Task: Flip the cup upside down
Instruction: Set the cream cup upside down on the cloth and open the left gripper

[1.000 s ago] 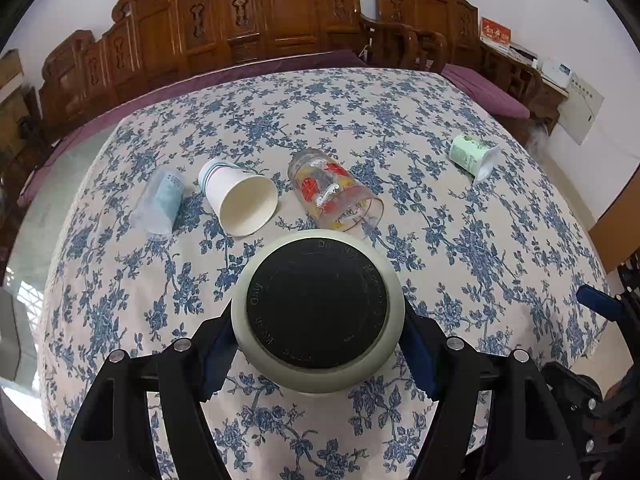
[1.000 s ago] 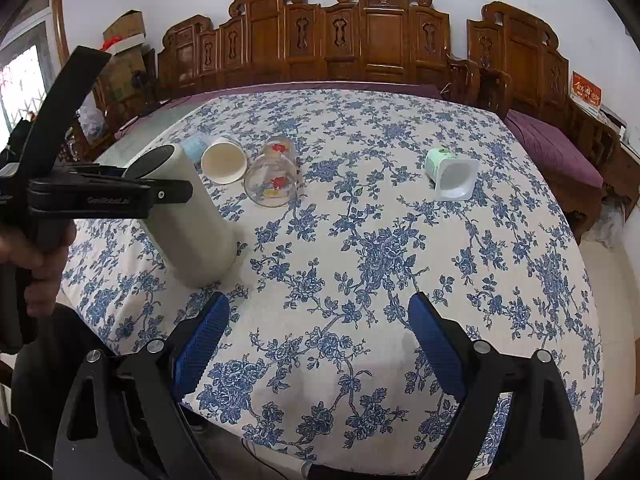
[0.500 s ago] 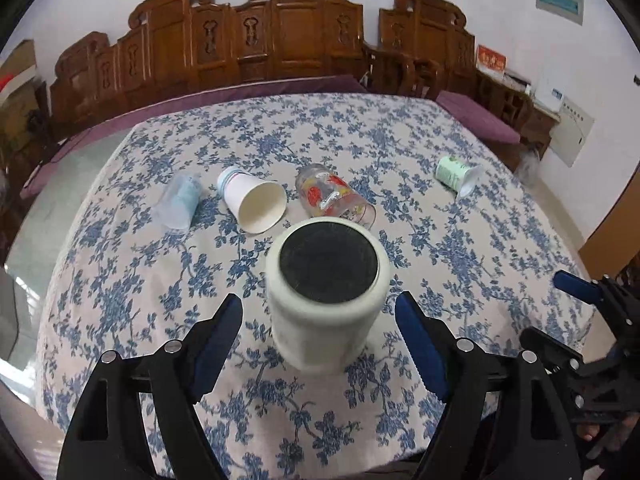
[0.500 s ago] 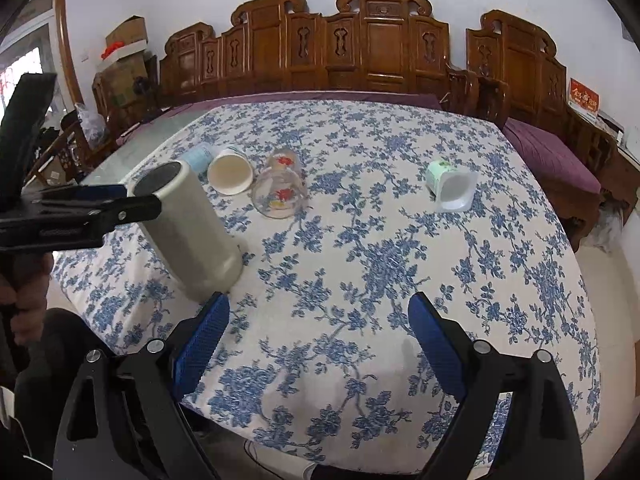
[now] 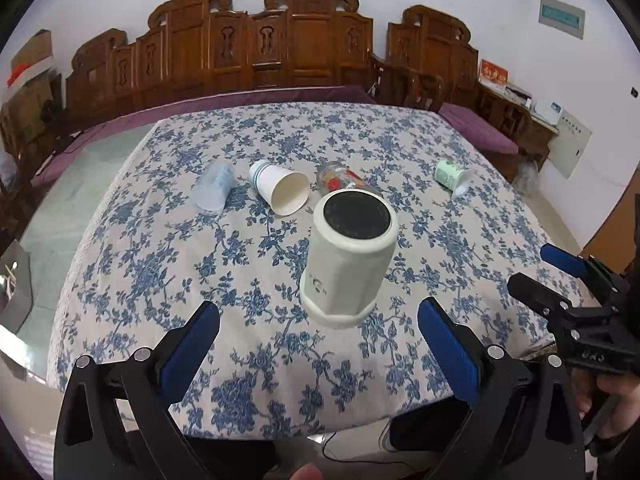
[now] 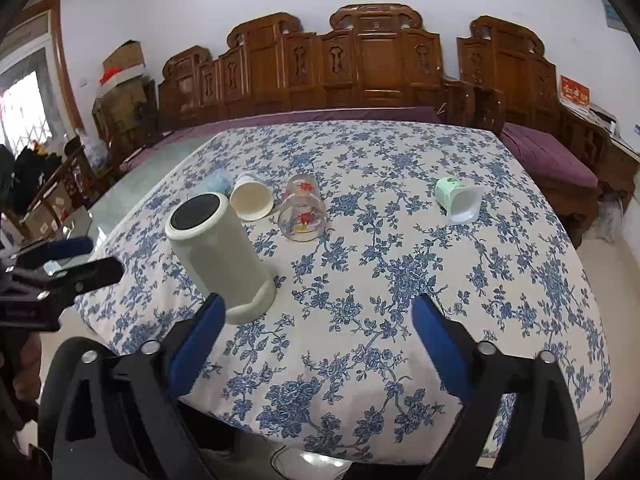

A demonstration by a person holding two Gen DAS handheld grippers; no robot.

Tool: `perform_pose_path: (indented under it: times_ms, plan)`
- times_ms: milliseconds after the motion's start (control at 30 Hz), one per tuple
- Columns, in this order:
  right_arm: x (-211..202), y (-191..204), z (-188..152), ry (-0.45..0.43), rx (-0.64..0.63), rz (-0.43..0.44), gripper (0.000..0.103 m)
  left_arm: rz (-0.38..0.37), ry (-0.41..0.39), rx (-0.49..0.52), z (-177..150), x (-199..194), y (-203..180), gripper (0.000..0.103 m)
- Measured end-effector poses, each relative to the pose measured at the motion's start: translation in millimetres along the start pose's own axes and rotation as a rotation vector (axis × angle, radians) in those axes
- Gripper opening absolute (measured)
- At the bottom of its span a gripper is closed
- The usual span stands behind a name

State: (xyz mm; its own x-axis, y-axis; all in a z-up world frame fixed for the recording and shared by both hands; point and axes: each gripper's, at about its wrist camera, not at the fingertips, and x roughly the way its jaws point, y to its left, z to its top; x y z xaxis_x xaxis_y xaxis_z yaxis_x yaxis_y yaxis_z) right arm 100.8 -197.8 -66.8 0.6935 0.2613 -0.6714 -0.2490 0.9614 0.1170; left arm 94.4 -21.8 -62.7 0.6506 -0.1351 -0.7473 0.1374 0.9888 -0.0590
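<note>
- Two grippers, both with jaws spread wide and holding nothing.
- Cream cup [image 5: 350,258] stands mouth-down, dark base up, on the floral tablecloth [image 5: 248,280]; free of both tools.
- Left gripper [image 5: 318,344]: cup at 12 o'clock, just beyond the blue pads, apart.
- Right gripper [image 6: 316,340]: cup at 10 o'clock, just past the left pad [image 6: 198,340].
- Paper cup [image 5: 280,192], glass [image 6: 302,210], green cup [image 6: 456,200] lie on their sides farther back.

Matt cream cup [image 5: 347,264] on printed cloth tablecloth [image 5: 280,140]; carved glossy wooden bench [image 5: 304,40] behind.
</note>
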Motion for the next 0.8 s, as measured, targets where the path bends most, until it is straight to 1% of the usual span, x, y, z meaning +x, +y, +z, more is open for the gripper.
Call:
perform_pose_path:
  times_ms: [200, 267, 300, 400, 533, 800]
  plan:
    - [-16, 13, -7, -0.008, 0.021, -0.007, 0.1, 0.008, -0.039, -0.017, -14, -29, 8, 0.095]
    - [-26, 19, -8, -0.023, 0.034, 0.0, 0.1, 0.024, -0.052, -0.012, -18, -37, 10, 0.095]
    - [-31, 22, -9, -0.036, 0.034, 0.007, 0.1, 0.027, -0.057, -0.012, -19, -41, 11, 0.095]
    - [-56, 35, -9, -0.106, 0.018, -0.007, 0.1, 0.021, -0.089, -0.014, -23, -57, 15, 0.095]
    - [-84, 47, -5, -0.176, 0.004, -0.001, 0.1, 0.024, -0.154, -0.029, -27, -84, 17, 0.095]
    - [-129, 66, -3, -0.281, -0.026, -0.012, 0.1, 0.073, -0.289, -0.032, -32, -132, 14, 0.095]
